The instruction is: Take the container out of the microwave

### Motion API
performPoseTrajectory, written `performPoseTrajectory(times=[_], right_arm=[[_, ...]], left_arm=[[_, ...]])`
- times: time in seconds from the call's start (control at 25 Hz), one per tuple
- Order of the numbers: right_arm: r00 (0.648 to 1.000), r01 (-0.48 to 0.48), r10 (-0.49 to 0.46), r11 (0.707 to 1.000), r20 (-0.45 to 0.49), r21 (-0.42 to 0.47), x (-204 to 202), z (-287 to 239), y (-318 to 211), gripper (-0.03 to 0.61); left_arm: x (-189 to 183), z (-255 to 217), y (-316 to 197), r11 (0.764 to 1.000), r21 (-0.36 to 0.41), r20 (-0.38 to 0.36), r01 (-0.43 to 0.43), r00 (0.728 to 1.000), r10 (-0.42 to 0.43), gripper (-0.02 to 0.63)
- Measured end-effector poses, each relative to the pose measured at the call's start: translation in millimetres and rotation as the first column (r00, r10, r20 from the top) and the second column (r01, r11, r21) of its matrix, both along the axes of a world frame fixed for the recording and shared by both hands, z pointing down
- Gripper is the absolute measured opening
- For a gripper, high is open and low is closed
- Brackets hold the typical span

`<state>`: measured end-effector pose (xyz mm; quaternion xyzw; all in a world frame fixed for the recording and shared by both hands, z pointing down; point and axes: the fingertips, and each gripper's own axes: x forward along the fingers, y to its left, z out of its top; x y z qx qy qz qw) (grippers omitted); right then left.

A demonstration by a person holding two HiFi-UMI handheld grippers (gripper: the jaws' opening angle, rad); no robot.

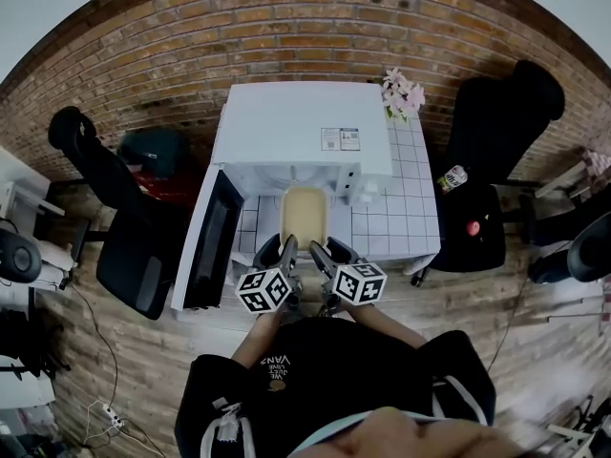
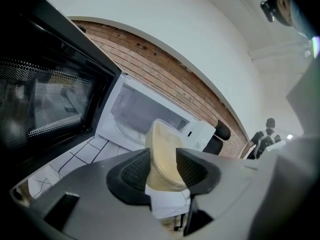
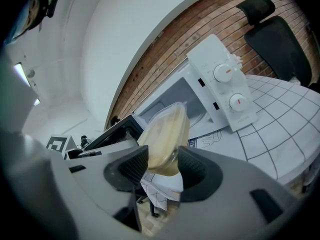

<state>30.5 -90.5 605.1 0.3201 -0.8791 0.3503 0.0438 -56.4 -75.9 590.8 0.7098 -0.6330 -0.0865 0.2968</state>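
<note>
**Clear plastic container point(image 1: 305, 216) held by both grippers in front of an open microwave**

The container is a shallow, rounded-rectangular tub with a see-through lid. It is filled with a pale yellow-beige food; what the food is cannot be told. It sits outside the white microwave point(image 1: 301, 127), just in front of the oven's opening and over the near part of the white tiled table point(image 1: 412, 213).

The left gripper point(image 1: 284, 252) is clenched on the container's near left edge, with its ribbed black pads pressing on the plastic from both sides. The right gripper point(image 1: 319, 253) is clamped the same way on the near right edge. The two grippers lie close side by side and point toward the oven.

The microwave's black-framed door point(image 1: 215, 241) is swung fully open to the left. Two round knobs mark the control panel to the right of the opening. Pink flowers point(image 1: 402, 92) stand on the table's far right corner, beside the microwave.
</note>
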Motion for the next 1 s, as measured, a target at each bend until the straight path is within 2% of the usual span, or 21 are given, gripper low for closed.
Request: performPoseTrajectory(times=[1.0], right_arm=[[0.998,0.064,-0.064,0.998,-0.024,-0.014,10.1,4.3,21.1,0.173]], left_arm=[[12.5,0.4,27.7,0.999,-0.009,0.005,0.033,0.999,-0.033,0.163]])
